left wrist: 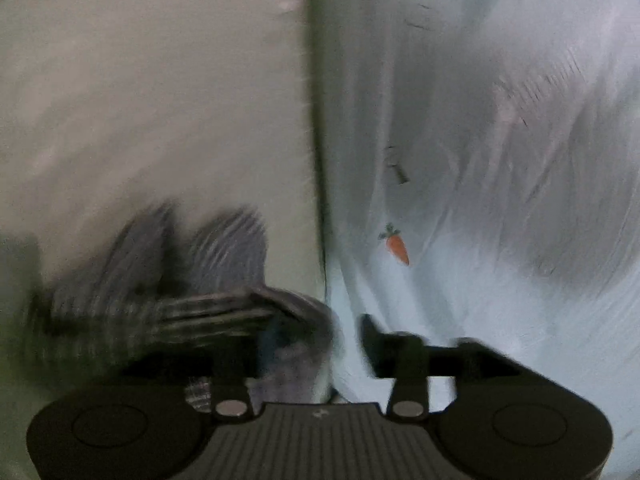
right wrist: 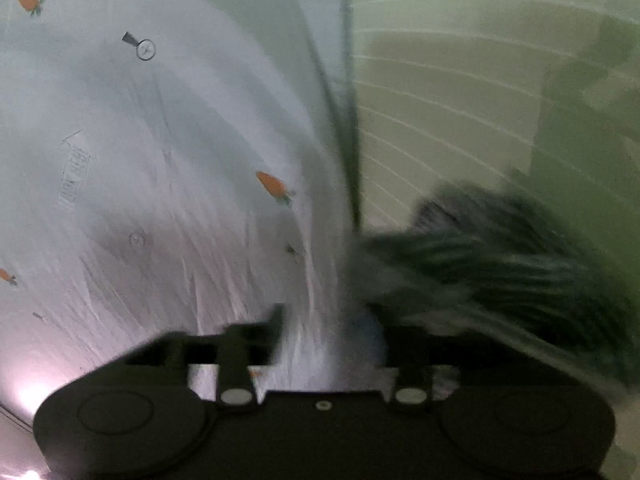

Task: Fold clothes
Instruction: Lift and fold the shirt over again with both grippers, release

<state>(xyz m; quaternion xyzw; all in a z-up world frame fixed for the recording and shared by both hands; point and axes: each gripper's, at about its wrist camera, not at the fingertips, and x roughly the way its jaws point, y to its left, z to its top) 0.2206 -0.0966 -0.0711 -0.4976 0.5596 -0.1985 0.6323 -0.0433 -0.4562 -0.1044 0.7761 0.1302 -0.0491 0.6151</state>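
Both views are blurred, so some details are not clear.

In your left wrist view, the striped garment (left wrist: 168,312) hangs or stretches to the left of your left claw (left wrist: 320,344). Its long axis runs left to right, and two striped flaps point up and away from it. Gray cloth of the garment sits between the two fingers, so the left claw is narrow and seems to grip the garment's end; the blur does not let me be fully sure.

In your right wrist view, the same garment (right wrist: 500,256) lies to the right of your right claw (right wrist: 332,332) and stretches out to the right. Cloth fills the gap between the fingers, but I cannot tell if this claw grips it.

The pale sheet with carrot prints (left wrist: 480,200) covers the right half of the left view and the left half of the right view (right wrist: 160,160). Its edge (left wrist: 318,160) runs straight from near to far, and beyond this edge is a plain beige surface (left wrist: 140,100).
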